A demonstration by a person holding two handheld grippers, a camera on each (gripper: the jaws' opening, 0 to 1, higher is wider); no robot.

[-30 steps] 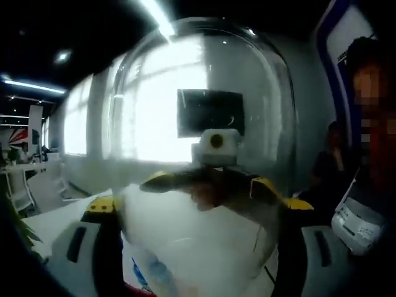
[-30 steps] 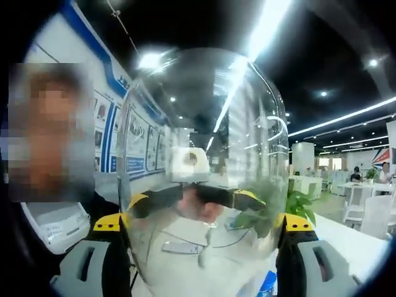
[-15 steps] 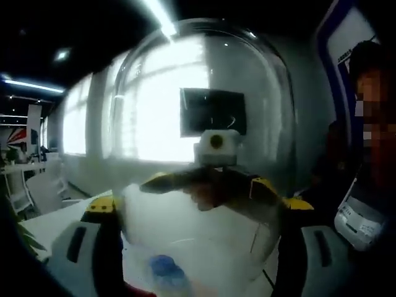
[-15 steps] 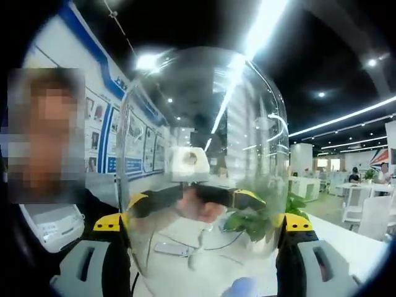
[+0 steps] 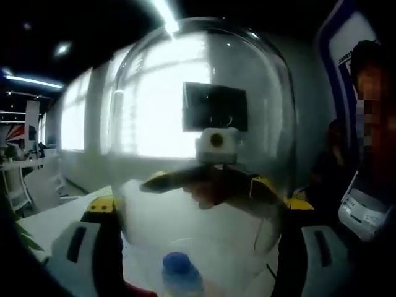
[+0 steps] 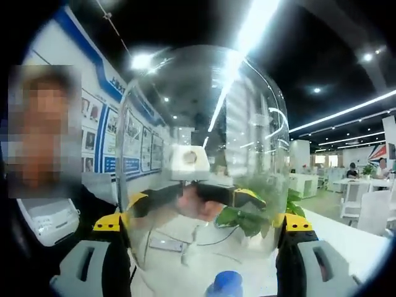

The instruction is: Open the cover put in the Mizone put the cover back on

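Rising into sight since a second ago, blue-capped Mizone bottle (image 5: 180, 277) sits below clear glass dome cover (image 5: 201, 124), clamped between left gripper (image 5: 197, 244) and right gripper (image 6: 204, 244); likely slippery, fragile, so sidewall grip suits.

Clear, colourless glass cover (image 5: 204, 124) (image 6: 201, 142), streaked with white ceiling-light reflections; blue cap on the Mizone bottle (image 5: 179, 275) (image 6: 226, 284) below the cover; yellow tips over grey-and-black bodies on left gripper (image 5: 198, 216) and right gripper (image 6: 201, 226) flanking the cover; white table (image 6: 346, 238); green plant (image 6: 247, 213) seen through the cover
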